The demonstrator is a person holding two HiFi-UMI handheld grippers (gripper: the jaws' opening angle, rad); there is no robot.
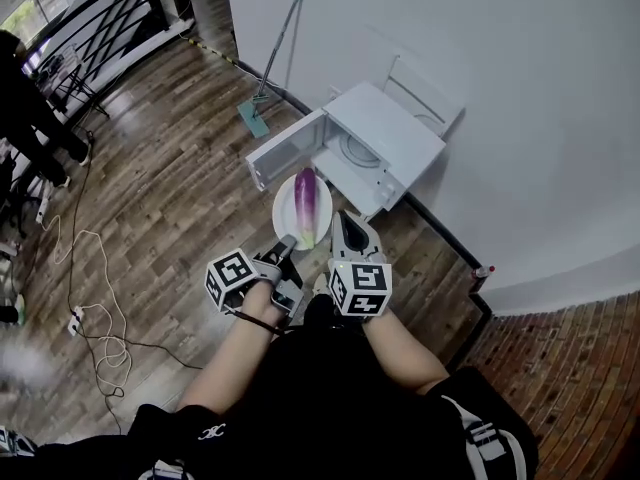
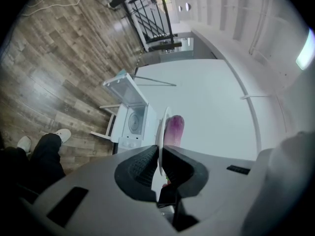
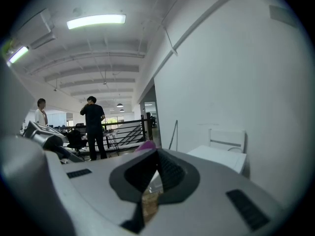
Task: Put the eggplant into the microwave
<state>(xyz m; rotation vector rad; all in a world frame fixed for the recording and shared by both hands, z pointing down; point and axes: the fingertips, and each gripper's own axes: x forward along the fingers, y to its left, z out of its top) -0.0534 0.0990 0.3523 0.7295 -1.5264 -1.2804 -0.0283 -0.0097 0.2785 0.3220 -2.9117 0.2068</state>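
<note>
Eggplant (image 1: pixel 305 204): lies lengthwise on white plate (image 1: pixel 283 208), just beyond both grippers. Left gripper (image 1: pixel 287 240) and right gripper (image 1: pixel 344 222): each clamped narrowly on plate's near rim. Microwave (image 1: pixel 390 133): open, beyond the plate.

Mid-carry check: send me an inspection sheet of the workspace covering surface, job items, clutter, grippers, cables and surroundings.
Surface: wood-plank floor; no table in view.
Job's things: eggplant lies on a white plate, carried short of the microwave; the microwave stands on the floor with its door swung open.
Clutter: mop leaning on the wall; white chair behind the microwave.
Grippers: left gripper shut on the plate's near rim; right gripper shut on the rim beside it.
Cables: loose cables looped on the floor at left.
Surroundings: white wall, black railing, a person in dark clothes at far left.
</note>
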